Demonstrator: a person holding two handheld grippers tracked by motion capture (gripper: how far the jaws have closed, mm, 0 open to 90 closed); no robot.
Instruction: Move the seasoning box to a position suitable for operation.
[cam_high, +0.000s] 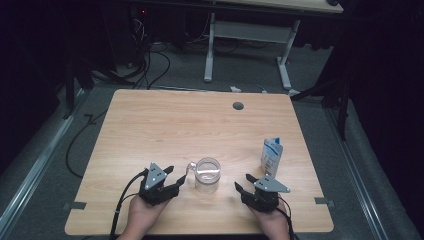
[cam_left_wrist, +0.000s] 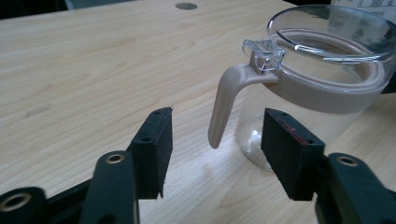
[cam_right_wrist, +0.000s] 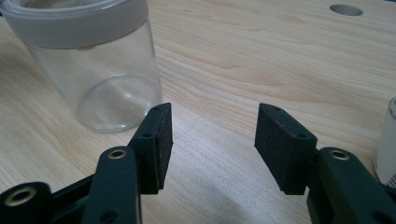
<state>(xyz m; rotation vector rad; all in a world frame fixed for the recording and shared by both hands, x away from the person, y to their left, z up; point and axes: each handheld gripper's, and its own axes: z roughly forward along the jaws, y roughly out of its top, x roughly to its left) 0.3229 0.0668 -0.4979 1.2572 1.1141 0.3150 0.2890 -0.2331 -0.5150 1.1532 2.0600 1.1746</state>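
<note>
1. Clear plastic forms the jug (cam_high: 207, 174), which stands upright on the wooden table (cam_high: 165, 125) near the person's edge, between the two grippers.
2. Its beige handle (cam_left_wrist: 223, 103) hangs down from a beige collar and points toward the left gripper (cam_high: 174, 178).
3. That left gripper's jaws stand wide apart; in the left gripper view the handle hangs in line with the gap, just beyond the pads, which do not touch it.
4. Right gripper (cam_high: 243, 183) lies low at the jug's other side, jaws open with bare table between them; the jug sits just off its left jaw in the right gripper view.
5. White-and-blue carton (cam_high: 271, 156) stands upright behind the right gripper, near the table's right edge; its print is too small to read, so possibly a drink carton.
</note>
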